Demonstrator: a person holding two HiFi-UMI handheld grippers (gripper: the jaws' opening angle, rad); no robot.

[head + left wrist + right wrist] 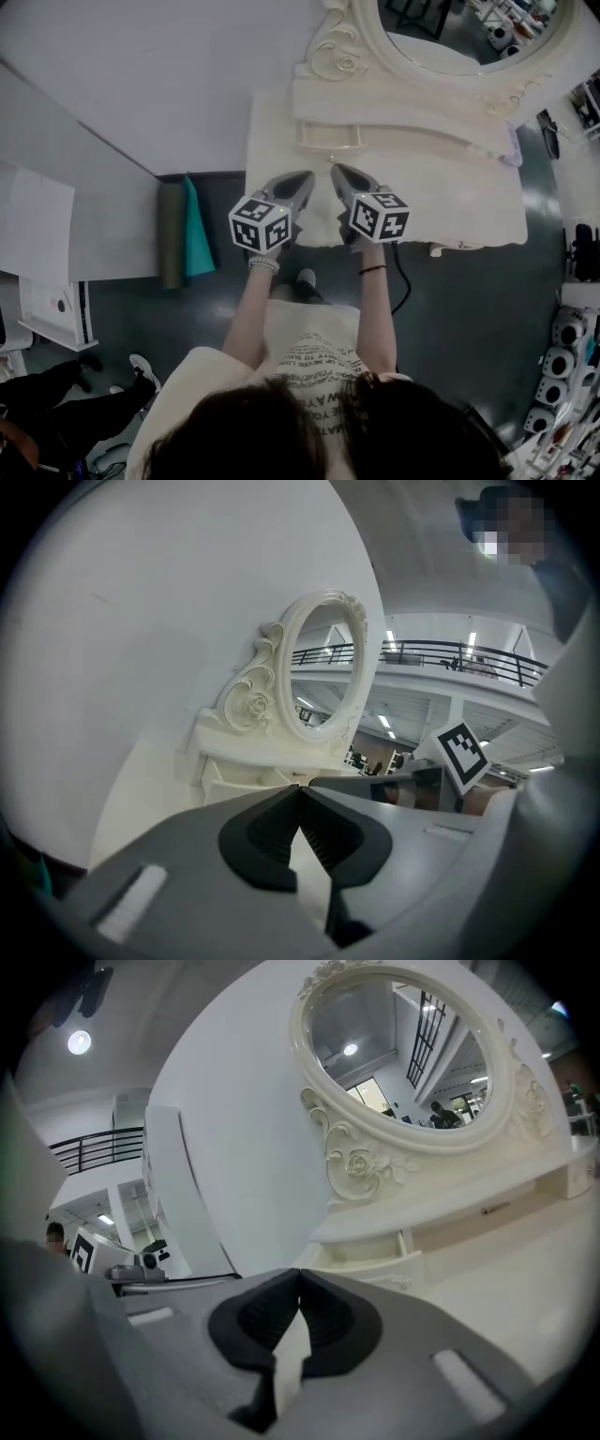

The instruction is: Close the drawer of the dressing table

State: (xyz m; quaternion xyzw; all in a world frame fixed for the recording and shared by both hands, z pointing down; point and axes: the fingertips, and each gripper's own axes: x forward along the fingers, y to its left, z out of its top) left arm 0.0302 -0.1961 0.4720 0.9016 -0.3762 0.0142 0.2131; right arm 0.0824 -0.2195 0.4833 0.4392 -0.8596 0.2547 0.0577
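Drawer (330, 137) sits pulled out under mirror (469, 23). My L gripper (306, 178) & R gripper (337, 172) hover over worktop (450, 197) nr it, both jaws closed, nothing held.

Grey left gripper (306, 176) and right gripper (337, 171), cream lettered T-shirt (314, 361)

Head view: mirror (469, 37) cut off by top edge. Dressing table (450, 197) front edge partly hidden under my left gripper (307, 175) and right gripper (336, 169). Right gripper view: drawer (370, 1262) lower front hidden behind my gripper body, inside not visible. Table's right end cut off at picture rim.
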